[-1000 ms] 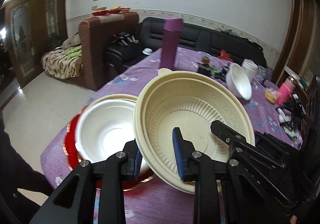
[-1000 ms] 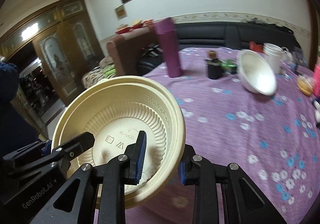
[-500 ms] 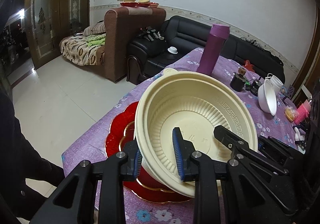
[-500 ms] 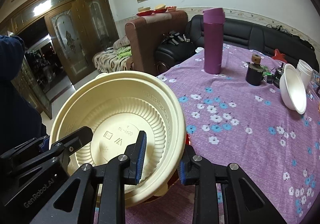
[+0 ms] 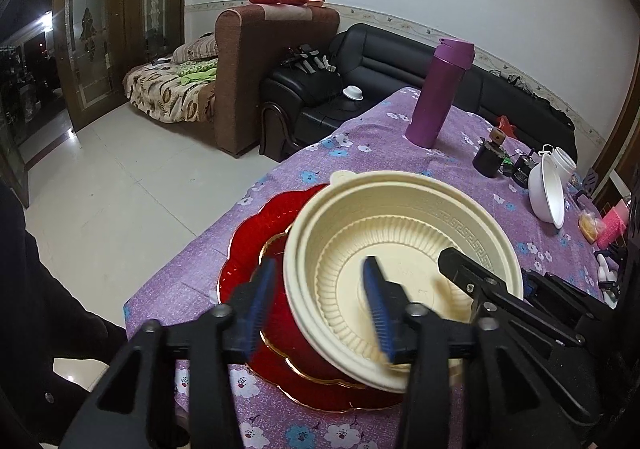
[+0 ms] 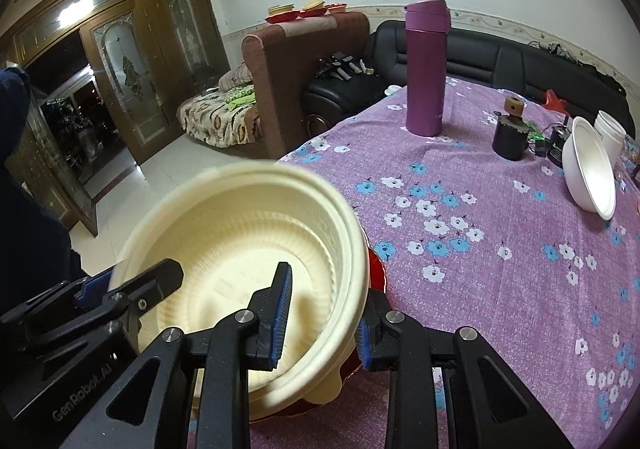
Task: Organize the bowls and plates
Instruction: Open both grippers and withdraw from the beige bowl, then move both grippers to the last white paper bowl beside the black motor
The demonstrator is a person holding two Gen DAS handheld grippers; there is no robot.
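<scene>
The left hand-held gripper (image 5: 320, 305) and right hand-held gripper (image 6: 320, 313), both spread wide astride the rim of the cream ribbed plastic bowl (image 5: 400, 261) nested on the red scalloped plate (image 5: 248, 249), should withdraw straight back without snagging that rim.

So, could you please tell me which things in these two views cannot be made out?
- White bowl beneath the cream bowl: hidden in both views by the cream bowl nested over it.
- Red plate: its right part is covered by the bowls in the left view; the right view shows only a sliver.
- Left hand-held gripper: motion-blurred, so any contact with the rim is unclear.
- Small items at the table's far right: too small, cut off.
</scene>
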